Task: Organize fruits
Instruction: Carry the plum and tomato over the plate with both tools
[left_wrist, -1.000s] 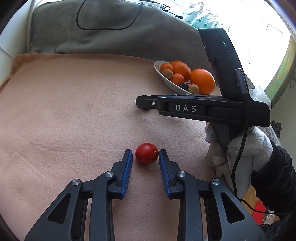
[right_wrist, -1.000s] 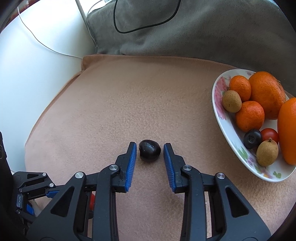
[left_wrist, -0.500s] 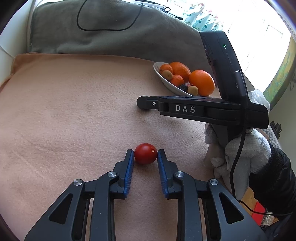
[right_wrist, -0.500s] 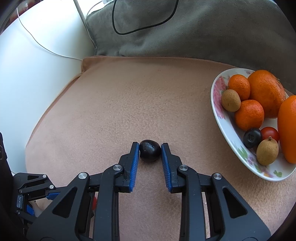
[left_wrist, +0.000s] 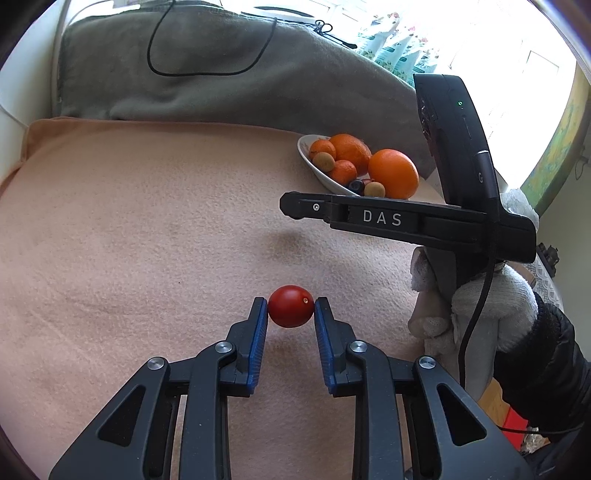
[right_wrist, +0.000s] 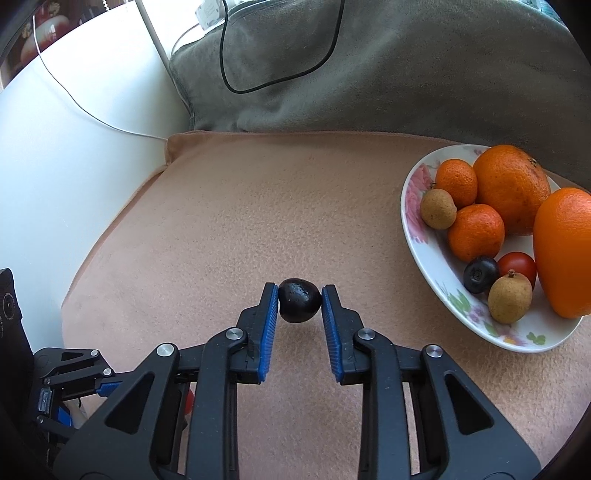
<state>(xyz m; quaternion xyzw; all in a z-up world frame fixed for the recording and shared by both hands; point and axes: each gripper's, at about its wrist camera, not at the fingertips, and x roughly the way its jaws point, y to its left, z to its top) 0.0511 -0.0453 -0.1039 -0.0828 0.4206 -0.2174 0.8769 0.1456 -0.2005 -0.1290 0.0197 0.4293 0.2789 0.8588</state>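
Note:
A red cherry tomato (left_wrist: 290, 306) sits between the blue pads of my left gripper (left_wrist: 290, 308), which is shut on it just above the peach blanket (left_wrist: 147, 229). A small dark fruit (right_wrist: 299, 305) is pinched in my right gripper (right_wrist: 299, 301), which is shut on it. The floral white plate (right_wrist: 436, 273) at the right holds oranges (right_wrist: 511, 188), mandarins, brown longans, a dark berry and a red tomato. The same plate (left_wrist: 317, 170) shows far right in the left wrist view, behind the right gripper's black body (left_wrist: 384, 218).
A grey cushion (right_wrist: 406, 74) with a black cable (right_wrist: 236, 83) lies behind the blanket. A white wall with a thin wire borders the left. A gloved hand (left_wrist: 480, 306) in a black sleeve holds the right gripper.
Both grippers closed: the left pads came in onto the red tomato and the right pads onto the dark fruit. Neither hand shifted much.

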